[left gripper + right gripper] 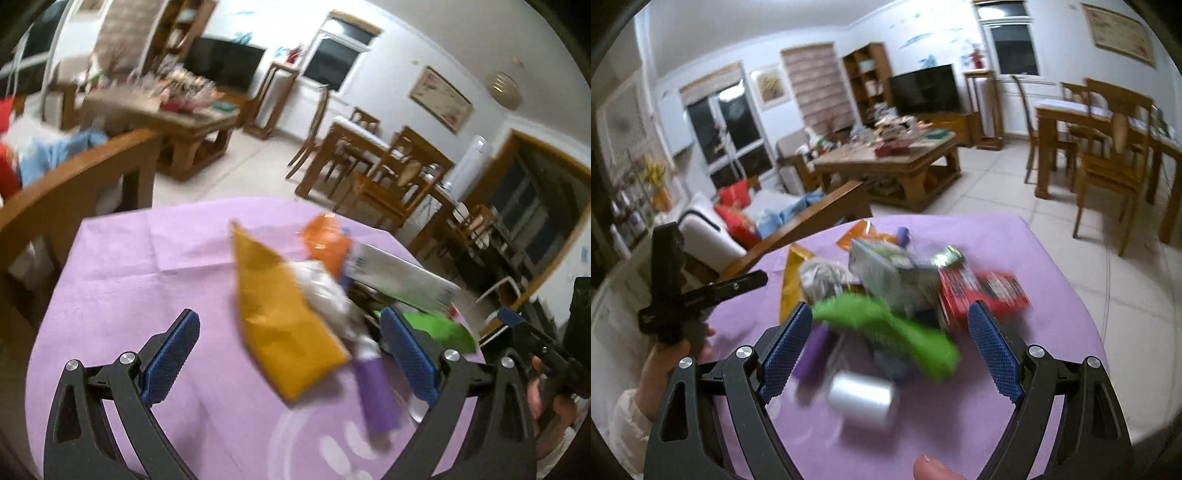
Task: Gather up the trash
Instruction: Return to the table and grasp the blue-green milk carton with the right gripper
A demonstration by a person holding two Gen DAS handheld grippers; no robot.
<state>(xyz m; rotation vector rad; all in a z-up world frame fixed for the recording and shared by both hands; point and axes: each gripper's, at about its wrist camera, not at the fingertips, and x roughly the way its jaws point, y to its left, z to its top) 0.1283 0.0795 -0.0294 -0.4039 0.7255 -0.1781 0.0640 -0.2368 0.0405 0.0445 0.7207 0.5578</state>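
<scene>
A heap of trash lies on the purple tablecloth (129, 277). It holds a yellow bag (284, 317), an orange wrapper (327, 240), a crumpled silver wrapper (325, 291), a white-green box (399, 277), a green wrapper (886, 325), a red box (982, 291), a purple tube (376, 395) and a white roll (860, 400). My left gripper (288, 314) hangs open over the yellow bag. My right gripper (890, 308) is open above the green wrapper. Neither gripper's pads press on anything. Motion blur smears the heap.
A wooden chair back (74, 184) stands at the table's left edge. Beyond it are a cluttered coffee table (886, 155) and a dining table with chairs (1108, 147). A hand (665, 362) holds the other gripper at the left of the right wrist view.
</scene>
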